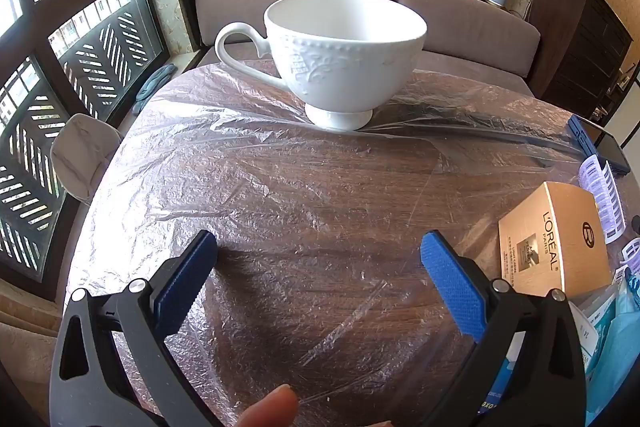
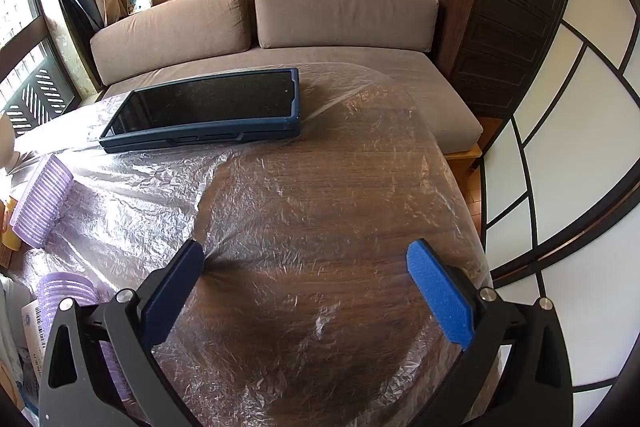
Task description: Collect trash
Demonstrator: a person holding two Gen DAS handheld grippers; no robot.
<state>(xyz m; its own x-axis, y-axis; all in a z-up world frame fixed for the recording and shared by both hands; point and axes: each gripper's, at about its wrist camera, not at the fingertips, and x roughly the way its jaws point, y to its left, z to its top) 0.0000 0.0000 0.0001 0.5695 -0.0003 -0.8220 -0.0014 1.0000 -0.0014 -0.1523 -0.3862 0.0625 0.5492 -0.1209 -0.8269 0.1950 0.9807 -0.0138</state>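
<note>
Ahead of your left gripper (image 1: 318, 247) a cup (image 1: 340, 59) stands on the film-covered table (image 1: 300, 187), with a box (image 1: 556, 239) to its right. Ahead of your right gripper (image 2: 306, 259) a tablet (image 2: 208, 107) lies at the table's far edge, the sofa (image 2: 280, 27) behind it, rollers (image 2: 40, 203) to its left.

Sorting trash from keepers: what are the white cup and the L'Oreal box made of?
The cup looks like glazed ceramic: glossy white, with an embossed pattern and a footed base. The box looks like printed cardboard: matte tan faces, sharp folded edges.
</note>
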